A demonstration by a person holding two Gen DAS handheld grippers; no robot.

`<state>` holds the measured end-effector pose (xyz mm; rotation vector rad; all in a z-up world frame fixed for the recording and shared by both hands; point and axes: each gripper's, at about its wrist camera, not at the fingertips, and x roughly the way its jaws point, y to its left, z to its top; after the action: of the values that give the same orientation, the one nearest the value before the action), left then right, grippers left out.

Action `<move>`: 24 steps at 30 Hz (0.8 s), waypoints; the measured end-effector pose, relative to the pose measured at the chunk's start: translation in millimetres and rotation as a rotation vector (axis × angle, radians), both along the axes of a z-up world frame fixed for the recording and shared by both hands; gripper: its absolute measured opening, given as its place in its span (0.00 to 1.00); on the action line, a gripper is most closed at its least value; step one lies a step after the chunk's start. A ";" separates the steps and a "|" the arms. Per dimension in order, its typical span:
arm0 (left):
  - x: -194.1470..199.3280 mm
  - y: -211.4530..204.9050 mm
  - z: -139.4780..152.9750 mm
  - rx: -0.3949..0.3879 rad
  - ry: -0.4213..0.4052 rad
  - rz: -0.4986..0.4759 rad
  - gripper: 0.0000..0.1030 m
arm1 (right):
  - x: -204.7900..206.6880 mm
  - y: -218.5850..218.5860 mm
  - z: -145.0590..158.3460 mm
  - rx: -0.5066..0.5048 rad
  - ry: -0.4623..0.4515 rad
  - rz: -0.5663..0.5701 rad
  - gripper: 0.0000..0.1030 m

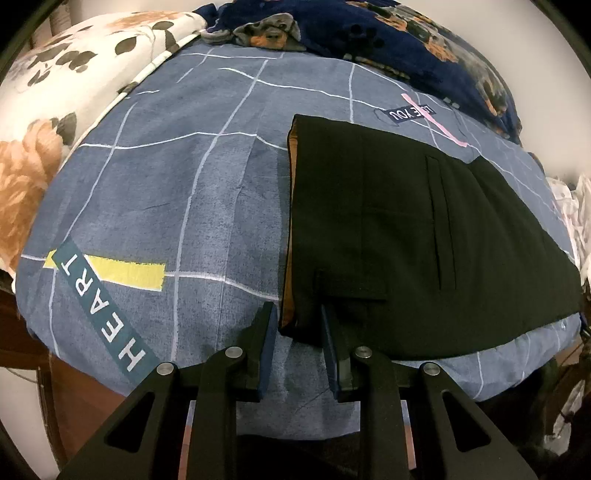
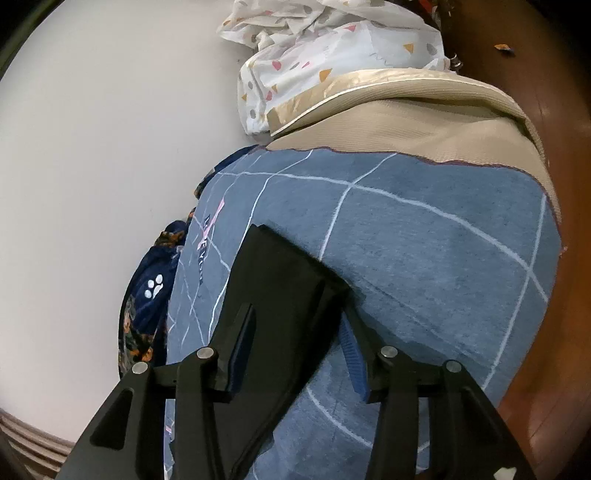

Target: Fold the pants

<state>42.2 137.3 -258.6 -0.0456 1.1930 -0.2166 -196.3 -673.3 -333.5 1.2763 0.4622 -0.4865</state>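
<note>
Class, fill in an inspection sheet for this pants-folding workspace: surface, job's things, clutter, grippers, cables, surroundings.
Surface: blue grid-patterned bedsheet, lightly wrinkled.
Job's things: black pants lying flat on the sheet, orange lining showing along one edge.
Clutter: navy dog-print blanket, floral pillow, white patterned cloth.
Grippers: left gripper open, jaws astride the pants' near corner; right gripper open over the pants' end.
Cables: nothing seen.
Surroundings: white wall, beige mattress edge, brown wooden bed frame.
</note>
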 end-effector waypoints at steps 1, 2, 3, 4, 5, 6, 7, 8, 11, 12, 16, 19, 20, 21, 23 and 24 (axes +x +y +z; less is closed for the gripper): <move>0.0 0.1 0.0 -0.001 0.000 0.001 0.25 | 3.2 1.8 0.0 -0.008 0.000 0.023 0.43; 0.1 0.3 -0.1 0.000 0.000 0.002 0.25 | 4.9 3.6 0.4 -0.018 0.002 0.041 0.43; -0.2 0.0 -0.1 0.002 0.000 0.001 0.25 | 7.0 5.7 0.9 -0.028 0.005 0.063 0.43; -0.3 -0.3 0.0 0.006 -0.001 0.000 0.25 | 9.7 7.6 1.6 -0.038 0.010 0.087 0.42; 0.0 -0.3 0.2 0.007 -0.001 -0.001 0.26 | 11.9 9.3 2.5 -0.050 0.018 0.111 0.41; 0.0 -0.3 0.3 0.008 0.000 -0.001 0.26 | 12.3 9.3 3.0 -0.062 0.031 0.118 0.37; 0.0 -0.2 0.3 0.007 0.000 0.000 0.26 | 11.4 8.3 2.0 -0.068 0.045 0.113 0.30; 0.1 -0.4 0.4 0.008 -0.001 0.000 0.27 | 9.7 5.9 -0.3 -0.057 0.042 0.099 0.28; 0.5 1.2 -0.1 0.012 -0.001 0.008 0.31 | 6.0 -1.7 -7.5 -0.008 0.006 0.053 0.22; 0.8 2.5 -0.8 0.007 0.001 0.013 0.33 | 6.4 -3.4 -9.0 0.004 -0.004 0.044 0.22; 1.8 6.7 -2.6 -0.010 0.008 0.032 0.36 | 16.9 -2.8 -3.2 -0.040 0.073 0.065 0.13; 1.9 6.7 -2.5 -0.007 0.008 0.032 0.36 | 19.1 -3.3 1.7 -0.046 0.100 0.066 0.11; 1.4 5.9 -2.2 -0.002 0.006 0.029 0.36 | 21.4 1.6 11.4 -0.087 0.117 0.066 0.11; 0.8 5.0 -1.9 0.005 0.002 0.025 0.36 | 23.3 6.2 20.3 -0.116 0.110 0.067 0.11; 0.2 4.8 -1.7 0.009 -0.002 0.022 0.36 | 31.5 18.4 40.2 -0.166 0.082 0.104 0.11; 0.2 5.1 -1.8 0.007 -0.002 0.023 0.36 | 37.6 27.0 50.9 -0.196 0.080 0.131 0.11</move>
<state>42.5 142.4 -260.4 -0.0526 1.1902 -0.1921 -158.7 -646.3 -282.6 1.0342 0.5485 -0.4617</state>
